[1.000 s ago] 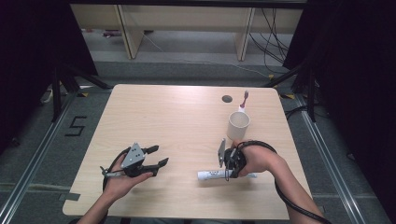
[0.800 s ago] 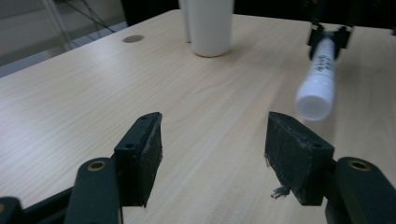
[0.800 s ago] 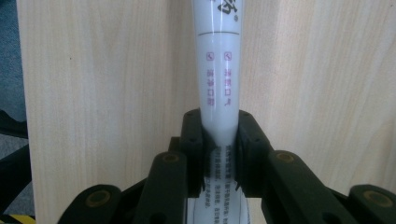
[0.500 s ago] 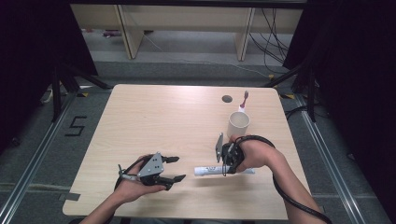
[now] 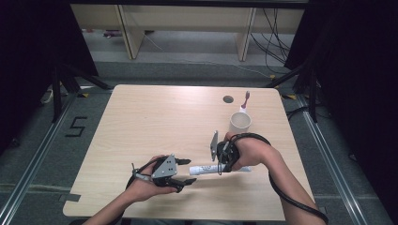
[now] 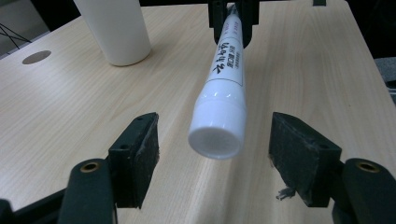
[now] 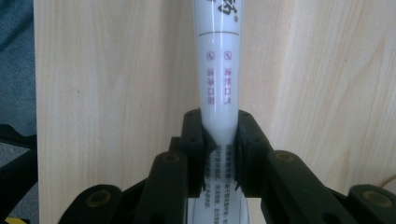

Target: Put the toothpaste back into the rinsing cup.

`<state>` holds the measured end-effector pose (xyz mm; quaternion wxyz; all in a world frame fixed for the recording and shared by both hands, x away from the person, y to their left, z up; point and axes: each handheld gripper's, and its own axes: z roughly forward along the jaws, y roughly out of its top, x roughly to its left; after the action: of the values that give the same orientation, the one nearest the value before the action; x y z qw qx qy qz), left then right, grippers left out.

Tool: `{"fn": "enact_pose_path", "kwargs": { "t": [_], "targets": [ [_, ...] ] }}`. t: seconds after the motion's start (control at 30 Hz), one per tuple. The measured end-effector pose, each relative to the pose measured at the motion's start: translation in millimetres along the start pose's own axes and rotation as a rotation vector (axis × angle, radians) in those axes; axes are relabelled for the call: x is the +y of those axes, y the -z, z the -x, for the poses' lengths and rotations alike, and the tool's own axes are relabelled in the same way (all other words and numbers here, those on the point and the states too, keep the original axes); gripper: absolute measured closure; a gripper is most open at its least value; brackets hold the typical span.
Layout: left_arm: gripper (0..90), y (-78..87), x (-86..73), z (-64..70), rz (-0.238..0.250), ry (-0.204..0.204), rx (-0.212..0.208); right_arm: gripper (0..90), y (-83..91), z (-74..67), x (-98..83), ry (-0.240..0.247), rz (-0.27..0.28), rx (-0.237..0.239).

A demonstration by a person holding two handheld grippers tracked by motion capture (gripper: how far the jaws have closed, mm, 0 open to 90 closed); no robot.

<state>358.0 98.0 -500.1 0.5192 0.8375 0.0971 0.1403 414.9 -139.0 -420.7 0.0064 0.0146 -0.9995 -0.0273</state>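
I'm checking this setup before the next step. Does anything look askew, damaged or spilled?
Nothing is spilled or broken. The right gripper clamps the white tube at its flat end, lifted level above the table, cap toward the open left gripper. One left pad looks frayed. The cup stands upright with the toothbrush in it.

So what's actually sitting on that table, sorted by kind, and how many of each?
Toothpaste tube: 1, white, clamped in the right gripper, its cap between the open pads of the left gripper.
Cup: 1, white, upright.
Toothbrush: 1, standing just behind the cup; whether it stands in it I cannot tell.
Total: 3 things.
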Motion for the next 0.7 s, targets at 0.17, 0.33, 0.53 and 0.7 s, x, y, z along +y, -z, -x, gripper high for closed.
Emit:
{"fn": "enact_pose_path", "kwargs": {
  "t": [0.17, 0.33, 0.53, 0.7],
  "targets": [
    [37.0, -5.4, -1.4, -0.4, 0.012, 0.025, -0.018, 76.5, 0.8, 0.1, 4.8, 0.006, 0.01, 0.001],
    [38.9, -8.3, -1.5, -0.6, 0.019, 0.013, -0.018, 76.5, 0.9, 0.5, 9.2, 0.037, 0.011, 0.005],
    [41.6, -11.4, 0.9, -1.2, 0.022, 0.02, -0.028, 76.5, 3.0, -0.7, 14.2, 0.04, 0.015, 0.004],
    [43.6, -14.6, 4.1, -1.1, 0.027, 0.008, -0.035, 76.6, 4.3, -1.1, 18.0, 0.057, 0.013, 0.002]
  ]
}}
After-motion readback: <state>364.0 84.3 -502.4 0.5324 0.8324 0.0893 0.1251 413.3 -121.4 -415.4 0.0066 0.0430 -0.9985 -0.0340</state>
